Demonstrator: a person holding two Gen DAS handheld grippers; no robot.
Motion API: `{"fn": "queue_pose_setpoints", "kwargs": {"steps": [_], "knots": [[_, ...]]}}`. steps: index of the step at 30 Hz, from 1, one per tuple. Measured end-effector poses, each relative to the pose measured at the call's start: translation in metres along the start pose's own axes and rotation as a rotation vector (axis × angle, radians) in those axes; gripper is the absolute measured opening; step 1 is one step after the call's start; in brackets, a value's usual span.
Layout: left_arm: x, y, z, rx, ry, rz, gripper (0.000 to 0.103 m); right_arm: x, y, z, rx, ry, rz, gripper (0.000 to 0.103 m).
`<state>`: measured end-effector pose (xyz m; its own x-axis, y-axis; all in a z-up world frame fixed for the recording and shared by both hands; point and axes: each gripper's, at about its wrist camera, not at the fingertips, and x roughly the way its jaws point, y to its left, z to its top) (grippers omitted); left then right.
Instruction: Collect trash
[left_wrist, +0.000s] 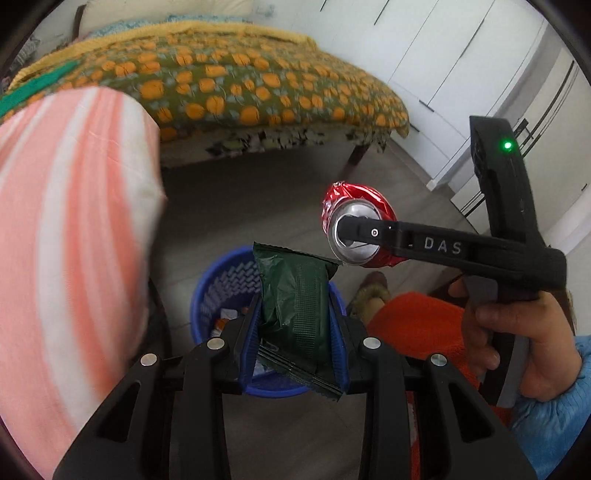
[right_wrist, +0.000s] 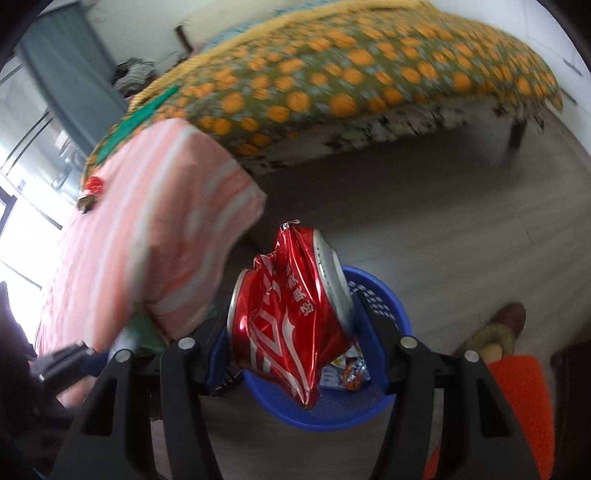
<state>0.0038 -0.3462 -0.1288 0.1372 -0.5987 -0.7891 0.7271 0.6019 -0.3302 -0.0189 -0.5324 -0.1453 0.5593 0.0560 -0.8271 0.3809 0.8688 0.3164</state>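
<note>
The left hand-held gripper (left_wrist: 295, 325) clamped a green wrapper (left_wrist: 295, 314) above the blue basket (left_wrist: 214, 295); the right hand-held gripper (right_wrist: 291, 328) squeezed a crushed red can (right_wrist: 291, 314) over that basket too.

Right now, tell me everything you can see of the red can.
The red can is a crushed aluminium drink can, glossy red with white lettering and bare silver ends. Its body is dented and creased, one side folded to a sharp ridge. The right hand-held gripper is shut on it, a finger pressing on each end, so it hangs in the air lying crosswise. It sits above the blue basket, which already holds wrappers. Nothing else touches it; the dark green wrapper stays apart in the left hand-held gripper.
</note>
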Motion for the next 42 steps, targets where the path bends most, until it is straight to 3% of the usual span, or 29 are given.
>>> {"fn": "queue_pose_setpoints", "kwargs": {"steps": [7,13,14,15,16,20,24,27,29,34,39,42], "knots": [[0.088,0.017,0.003,-0.056,0.077,0.020,0.033,0.031,-0.040,-0.006,0.051,0.023,0.010,0.058],[0.123,0.031,-0.002,-0.043,0.099,0.042,0.036,0.050,-0.058,-0.014,0.089,0.037,0.041,0.060],[0.129,0.033,-0.002,-0.047,0.105,0.048,0.049,0.057,-0.064,-0.014,0.107,0.044,0.049,0.064],[0.135,0.036,-0.002,-0.051,0.108,0.050,0.067,0.060,-0.067,-0.013,0.118,0.045,0.050,0.080],[0.139,0.037,-0.002,-0.058,0.104,0.056,0.071,0.063,-0.071,-0.014,0.133,0.041,0.054,0.085],[0.142,0.040,-0.006,-0.078,0.107,0.059,0.077,0.062,-0.083,-0.011,0.183,0.018,0.069,0.085],[0.118,0.028,-0.015,-0.047,0.082,0.026,0.077,0.050,-0.087,-0.006,0.210,-0.042,0.036,0.085],[0.086,0.013,-0.020,-0.022,0.048,-0.016,0.078,0.039,-0.077,-0.004,0.177,-0.102,-0.038,0.090],[0.057,0.004,-0.023,-0.001,0.015,-0.041,0.080,0.028,-0.067,-0.007,0.137,-0.157,-0.089,0.091],[-0.023,0.004,-0.023,0.032,-0.091,-0.061,0.085,0.003,-0.030,-0.014,0.075,-0.229,-0.104,0.091],[-0.095,0.049,-0.024,0.009,-0.195,0.030,0.092,-0.035,0.044,-0.011,-0.064,-0.288,-0.054,0.091],[-0.124,0.099,-0.026,-0.041,-0.229,0.148,0.093,-0.046,0.101,-0.002,-0.173,-0.291,0.010,0.091]]}}
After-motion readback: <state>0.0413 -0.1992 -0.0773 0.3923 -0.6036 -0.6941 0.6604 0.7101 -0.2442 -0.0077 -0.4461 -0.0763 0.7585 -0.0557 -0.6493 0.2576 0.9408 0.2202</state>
